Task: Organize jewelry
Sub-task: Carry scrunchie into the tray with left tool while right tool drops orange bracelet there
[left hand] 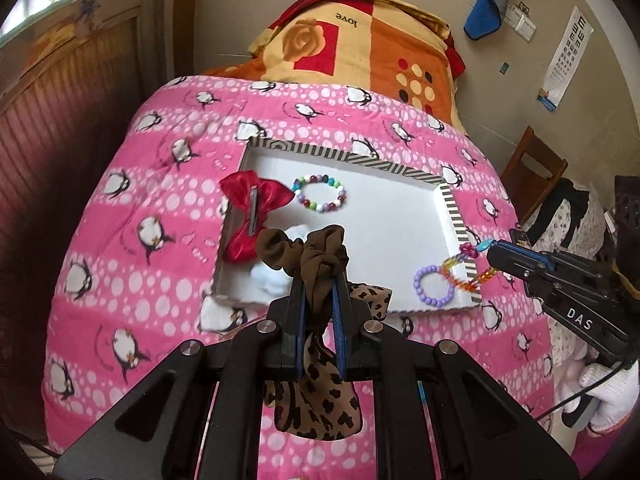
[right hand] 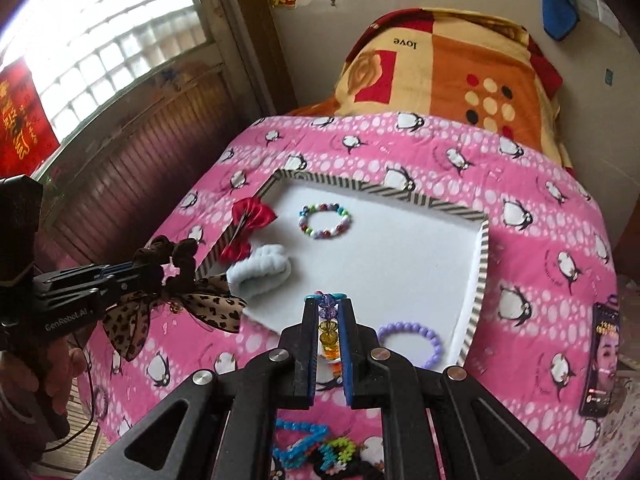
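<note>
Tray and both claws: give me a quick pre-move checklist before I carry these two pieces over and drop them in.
1. Left claw shut on brown scrunchie: ok.
2. Right claw shut on rainbow bead strand: ok.
3. Bare floor free in tray: ok, the middle is bare.
4. Red bow fully inside: not ok, it lies across the left rim.
5. Purple bracelet clear of the drop spot: ok, near corner.
6. Strand hanging free below the claw: cannot tell.
</note>
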Demonstrator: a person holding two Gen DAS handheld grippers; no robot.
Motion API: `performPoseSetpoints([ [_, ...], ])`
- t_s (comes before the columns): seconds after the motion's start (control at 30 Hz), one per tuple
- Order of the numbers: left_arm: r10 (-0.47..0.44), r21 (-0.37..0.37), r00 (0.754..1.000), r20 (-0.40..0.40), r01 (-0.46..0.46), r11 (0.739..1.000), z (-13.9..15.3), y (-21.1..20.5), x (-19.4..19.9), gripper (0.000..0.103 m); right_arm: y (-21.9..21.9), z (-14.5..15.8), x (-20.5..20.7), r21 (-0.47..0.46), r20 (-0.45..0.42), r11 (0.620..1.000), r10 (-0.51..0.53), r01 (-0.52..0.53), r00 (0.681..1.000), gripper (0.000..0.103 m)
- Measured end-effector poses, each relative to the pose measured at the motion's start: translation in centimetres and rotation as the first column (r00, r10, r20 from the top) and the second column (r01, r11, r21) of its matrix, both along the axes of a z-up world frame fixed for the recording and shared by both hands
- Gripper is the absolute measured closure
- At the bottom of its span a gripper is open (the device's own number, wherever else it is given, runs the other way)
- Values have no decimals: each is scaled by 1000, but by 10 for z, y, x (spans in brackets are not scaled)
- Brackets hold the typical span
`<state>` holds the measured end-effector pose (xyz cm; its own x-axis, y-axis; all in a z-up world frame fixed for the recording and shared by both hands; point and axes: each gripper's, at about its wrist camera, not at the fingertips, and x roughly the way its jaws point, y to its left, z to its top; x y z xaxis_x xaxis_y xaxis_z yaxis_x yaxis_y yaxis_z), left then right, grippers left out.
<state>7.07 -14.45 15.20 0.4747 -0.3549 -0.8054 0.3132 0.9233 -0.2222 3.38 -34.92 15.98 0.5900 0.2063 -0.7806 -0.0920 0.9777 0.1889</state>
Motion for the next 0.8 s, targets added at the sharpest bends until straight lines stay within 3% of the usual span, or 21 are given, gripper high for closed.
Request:
performPoseSetpoints([
  [0.37,-42,32,999,-20,43,999,-19,-44,31,93,-18,-12,38,-20,-32,999,-35,35,999,94],
  [0.8,-30,55,994,-101,35,998,-68,-71,69,93,-14,-56,112,26,-115,1000,-5,8,993,94],
])
